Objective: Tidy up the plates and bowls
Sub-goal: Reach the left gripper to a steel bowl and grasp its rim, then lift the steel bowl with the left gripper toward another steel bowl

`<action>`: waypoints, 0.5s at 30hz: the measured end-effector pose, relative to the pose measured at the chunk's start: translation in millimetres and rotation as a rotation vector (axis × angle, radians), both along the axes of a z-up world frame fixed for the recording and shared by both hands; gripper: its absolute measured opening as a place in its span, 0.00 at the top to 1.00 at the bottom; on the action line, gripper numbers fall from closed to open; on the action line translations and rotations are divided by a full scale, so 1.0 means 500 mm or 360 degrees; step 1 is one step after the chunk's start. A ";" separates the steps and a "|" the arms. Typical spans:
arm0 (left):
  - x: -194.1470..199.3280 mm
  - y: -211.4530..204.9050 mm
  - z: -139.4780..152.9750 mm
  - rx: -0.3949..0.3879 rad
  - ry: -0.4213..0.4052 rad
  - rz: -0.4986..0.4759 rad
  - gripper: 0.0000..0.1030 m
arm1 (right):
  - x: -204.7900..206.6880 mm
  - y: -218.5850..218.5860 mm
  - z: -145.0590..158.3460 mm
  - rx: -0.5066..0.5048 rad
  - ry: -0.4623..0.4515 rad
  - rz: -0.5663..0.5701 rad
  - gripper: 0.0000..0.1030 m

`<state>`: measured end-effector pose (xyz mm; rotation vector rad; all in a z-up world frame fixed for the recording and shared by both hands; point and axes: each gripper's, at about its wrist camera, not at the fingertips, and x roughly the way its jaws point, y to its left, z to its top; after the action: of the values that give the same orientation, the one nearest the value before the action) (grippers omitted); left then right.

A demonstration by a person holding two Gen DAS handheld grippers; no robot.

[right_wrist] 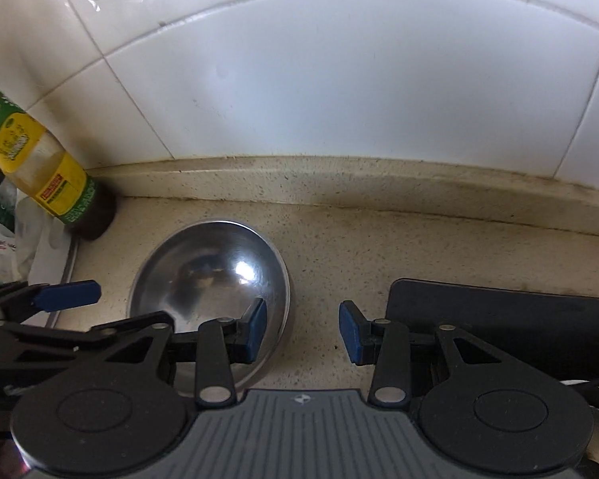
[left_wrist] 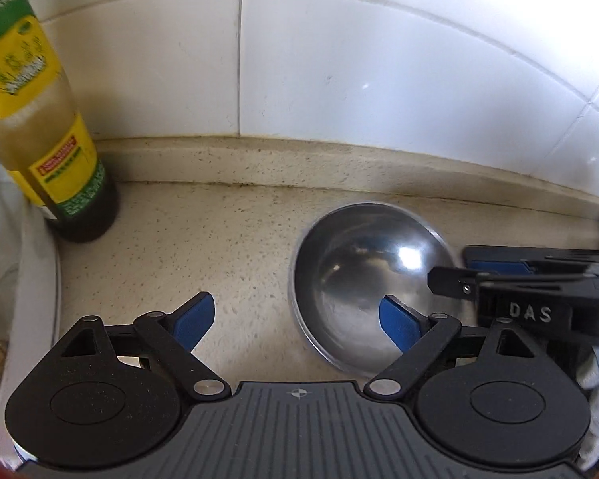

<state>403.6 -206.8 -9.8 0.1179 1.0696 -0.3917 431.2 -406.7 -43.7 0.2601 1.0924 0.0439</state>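
Your left tongs (left_wrist: 297,321) gape wide and empty beside the steel bowl (left_wrist: 369,279) on the table (left_wrist: 227,239) near the tiled wall, while your right tongs (right_wrist: 302,329) straddle its rim, parted, gripping nothing.

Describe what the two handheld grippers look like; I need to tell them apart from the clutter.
Both look identical: the left gripper and right gripper have black linkage arms with silver pivot pins, round black housings, a ribbed grey centre plate and blue-padded fingers. The right one carries raised "DAS" lettering.
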 end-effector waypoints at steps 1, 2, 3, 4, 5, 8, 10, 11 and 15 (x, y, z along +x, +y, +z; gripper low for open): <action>0.006 -0.002 -0.008 0.0007 0.0013 0.0003 0.11 | 0.004 -0.006 -0.005 0.0007 0.0013 -0.0005 0.63; 0.013 -0.005 -0.016 0.0017 0.0026 0.0003 0.11 | 0.007 -0.007 -0.011 0.0009 0.0023 -0.0009 0.64; 0.019 -0.007 -0.025 0.0037 0.0035 0.0005 0.12 | 0.008 -0.008 -0.016 0.0012 0.0032 -0.0007 0.66; 0.023 -0.008 -0.033 0.0056 0.0041 0.0011 0.12 | 0.009 -0.009 -0.021 0.0025 0.0039 -0.0003 0.66; 0.026 -0.008 -0.040 0.0063 0.0051 0.0014 0.12 | 0.010 -0.010 -0.026 0.0041 0.0051 0.0000 0.66; 0.038 -0.010 -0.066 0.0027 0.0132 -0.0009 0.28 | 0.013 -0.006 -0.035 0.0072 0.0060 0.0012 0.70; 0.039 -0.014 -0.069 -0.0013 0.0140 -0.0040 0.34 | 0.014 -0.004 -0.035 0.0101 0.0064 0.0021 0.76; 0.037 -0.017 -0.067 -0.0016 0.0131 -0.0055 0.39 | 0.015 -0.004 -0.035 0.0123 0.0069 0.0025 0.81; 0.030 -0.025 -0.063 -0.0050 0.0148 -0.0106 0.55 | 0.011 0.000 -0.034 0.0164 0.0058 0.0040 0.84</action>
<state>418.5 -219.2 -41.3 0.1081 1.1526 -0.4775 436.5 -406.7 -60.7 0.3412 1.1311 0.1184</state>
